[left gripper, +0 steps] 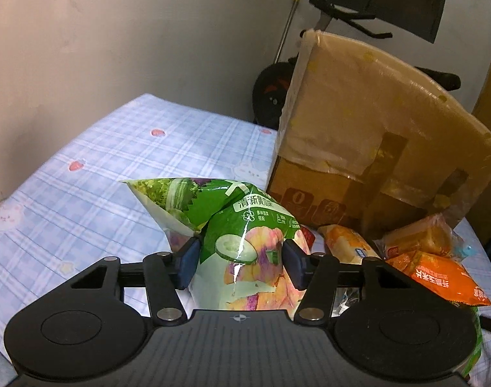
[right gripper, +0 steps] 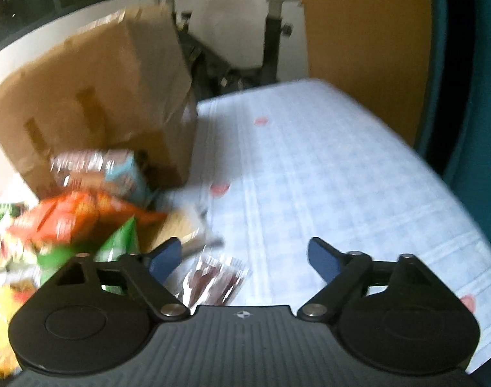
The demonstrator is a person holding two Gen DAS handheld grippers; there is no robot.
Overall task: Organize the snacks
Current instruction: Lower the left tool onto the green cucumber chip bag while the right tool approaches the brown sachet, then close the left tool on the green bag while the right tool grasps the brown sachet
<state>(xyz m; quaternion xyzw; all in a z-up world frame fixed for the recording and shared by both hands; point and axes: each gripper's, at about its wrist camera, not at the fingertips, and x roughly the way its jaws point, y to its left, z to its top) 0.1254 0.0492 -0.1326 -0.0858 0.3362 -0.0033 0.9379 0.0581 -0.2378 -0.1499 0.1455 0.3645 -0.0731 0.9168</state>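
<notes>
Green chip bag (left gripper: 242,225) between hand-held gripper (left gripper: 242,259) pads

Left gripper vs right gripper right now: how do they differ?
The left gripper has its pads pressed on the green cucumber chip bag; the right gripper holds nothing. The left's jaws stand narrower, the right's wide apart over a small clear wrapper. Left's view is sharp, right's blurred. Both have blue pads.
</notes>
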